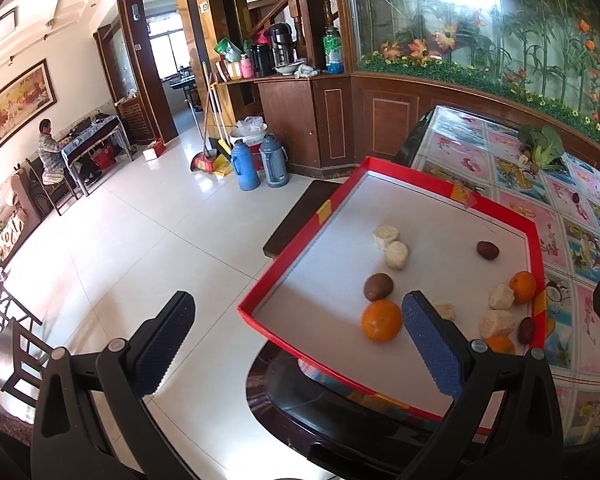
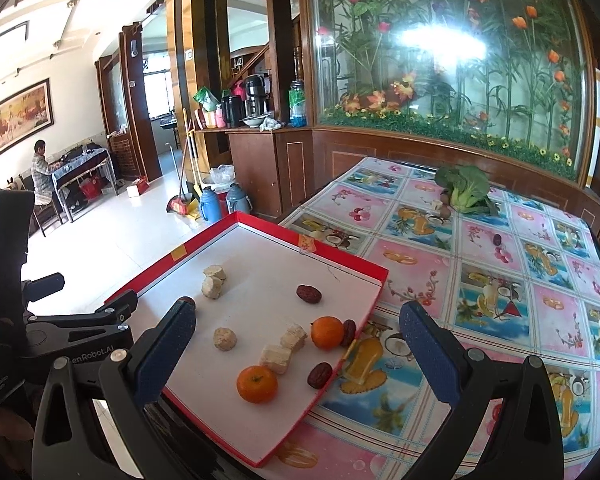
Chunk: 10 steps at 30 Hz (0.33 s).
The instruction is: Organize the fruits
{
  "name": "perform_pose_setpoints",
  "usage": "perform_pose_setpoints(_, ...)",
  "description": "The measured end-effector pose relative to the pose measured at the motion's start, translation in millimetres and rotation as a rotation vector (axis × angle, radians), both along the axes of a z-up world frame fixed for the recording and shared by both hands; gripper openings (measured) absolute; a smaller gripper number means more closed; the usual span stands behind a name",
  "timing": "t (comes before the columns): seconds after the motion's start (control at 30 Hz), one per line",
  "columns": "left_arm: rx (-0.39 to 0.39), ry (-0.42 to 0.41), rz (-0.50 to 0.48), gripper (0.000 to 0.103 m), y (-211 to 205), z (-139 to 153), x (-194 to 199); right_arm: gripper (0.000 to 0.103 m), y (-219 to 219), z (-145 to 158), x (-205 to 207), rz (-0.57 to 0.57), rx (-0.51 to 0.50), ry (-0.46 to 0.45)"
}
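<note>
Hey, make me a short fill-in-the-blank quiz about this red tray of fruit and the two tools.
1. The tray has a ____ rim.
2. Both the left tool and the right tool are ____ and hold nothing.
3. The leafy vegetable lies on the ____, outside the tray.
4. The round fruit nearest the right tool, the tangerine, is coloured ____.

Answers: red; open; tablecloth; orange

Each black plastic left gripper (image 1: 300, 344) and right gripper (image 2: 298, 354) has two angular arms with silver screws, blue ribbed rubber pads (image 2: 428, 354), and white printed lettering on the body.
</note>
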<state>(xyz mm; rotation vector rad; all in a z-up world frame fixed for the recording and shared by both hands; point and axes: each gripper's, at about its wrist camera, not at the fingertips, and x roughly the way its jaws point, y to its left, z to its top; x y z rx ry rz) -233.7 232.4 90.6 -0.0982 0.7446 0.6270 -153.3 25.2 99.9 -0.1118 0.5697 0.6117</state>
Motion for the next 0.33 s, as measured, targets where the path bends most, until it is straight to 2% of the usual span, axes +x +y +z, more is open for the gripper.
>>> perform_pose_setpoints(0.23,0.013,-0.005,0.017,0.103,11,5,3,0.102,16,-2,7,0.025,-0.003,0.01)
perform_pose_setpoints(0.33,0.025,-0.014,0.002,0.103,2,9,9,0.102,11,-2,10,0.021,-0.005,0.004)
